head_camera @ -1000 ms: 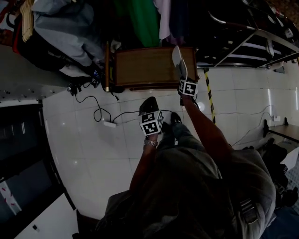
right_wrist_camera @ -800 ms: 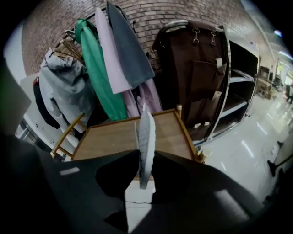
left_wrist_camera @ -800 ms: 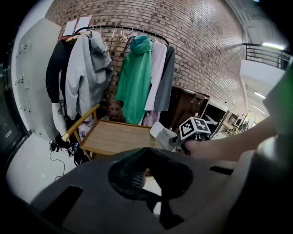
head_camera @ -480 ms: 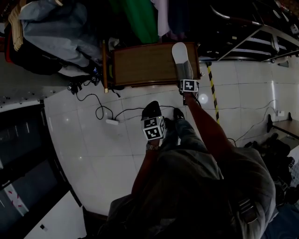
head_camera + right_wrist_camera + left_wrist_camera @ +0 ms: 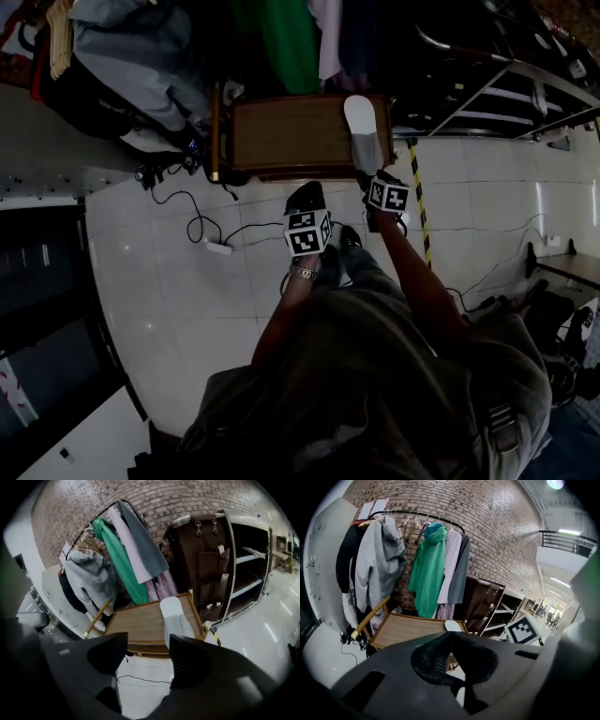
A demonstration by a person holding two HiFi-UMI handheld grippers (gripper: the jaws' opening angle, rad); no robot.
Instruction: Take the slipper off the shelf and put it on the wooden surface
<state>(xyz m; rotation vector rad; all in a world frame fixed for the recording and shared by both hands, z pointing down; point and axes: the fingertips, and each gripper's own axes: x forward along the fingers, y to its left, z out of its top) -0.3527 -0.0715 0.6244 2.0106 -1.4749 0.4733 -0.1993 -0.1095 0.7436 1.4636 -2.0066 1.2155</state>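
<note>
A pale grey slipper (image 5: 361,127) lies flat on the right end of the low wooden surface (image 5: 281,136), its heel overhanging the near edge. In the right gripper view the slipper (image 5: 176,616) lies on the wood (image 5: 138,620) beyond the jaws. My right gripper (image 5: 367,178) hovers over the floor just short of the slipper's heel, apart from it. Its jaws are closing with nothing between them (image 5: 147,646). My left gripper (image 5: 302,201) hangs over the white floor in front of the wood, shut and empty (image 5: 451,637). The slipper's toe (image 5: 452,626) peeks above it.
A clothes rack with green, pink and grey garments (image 5: 126,559) stands behind the wood against a brick wall. A dark metal shelf unit (image 5: 506,84) stands to the right. A cable and a power strip (image 5: 221,247) lie on the tiled floor, near a yellow-black tape strip (image 5: 418,192).
A second ago the right gripper held the slipper tilted above the wood. It set it down flat, let go and drew back toward me. The left gripper barely moved.
</note>
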